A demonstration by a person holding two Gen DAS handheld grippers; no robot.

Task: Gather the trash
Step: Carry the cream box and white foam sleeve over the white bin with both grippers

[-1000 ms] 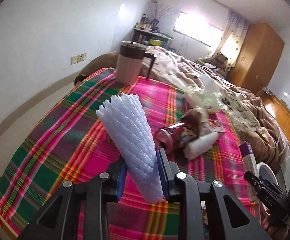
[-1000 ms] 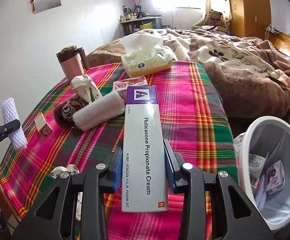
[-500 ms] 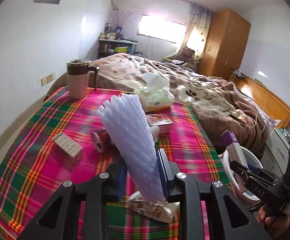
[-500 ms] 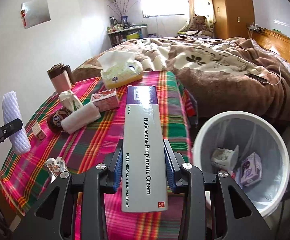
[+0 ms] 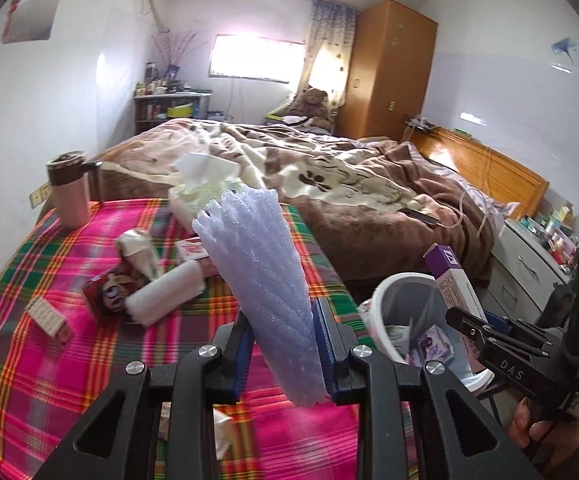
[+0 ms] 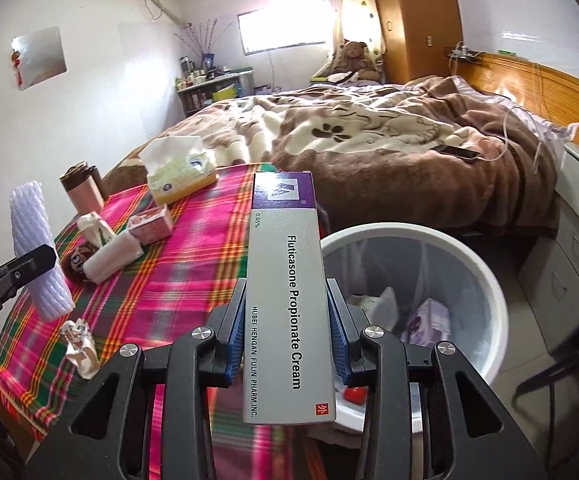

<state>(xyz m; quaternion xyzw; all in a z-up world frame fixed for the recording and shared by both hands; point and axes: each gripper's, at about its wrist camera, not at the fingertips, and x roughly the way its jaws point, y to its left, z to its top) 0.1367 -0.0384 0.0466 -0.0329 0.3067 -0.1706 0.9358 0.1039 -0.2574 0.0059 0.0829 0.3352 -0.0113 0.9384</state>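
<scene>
My left gripper [image 5: 283, 344] is shut on a white foam net sleeve [image 5: 263, 276], held above the plaid table [image 5: 49, 360]; the sleeve also shows in the right wrist view [image 6: 35, 248]. My right gripper [image 6: 287, 344] is shut on a grey and purple cream box [image 6: 287, 292], held over the near rim of the white trash bin [image 6: 485, 280]. The bin stands on the floor right of the table and holds several pieces of trash. In the left wrist view the box [image 5: 453, 284] hangs above the bin [image 5: 385, 296].
On the table lie a tissue box [image 6: 179, 172], a brown mug [image 6: 83, 192], a small red carton [image 6: 151, 224], a white roll [image 6: 113, 258], a crumpled wrapper [image 6: 79, 344] and a small box [image 5: 47, 318]. A bed [image 6: 389, 140] stands behind; drawers [image 6: 577, 248] stand at right.
Both grippers have swung right, away from the table toward the bin. The cream box now hangs over the bin's near rim. Both grips are unchanged.
</scene>
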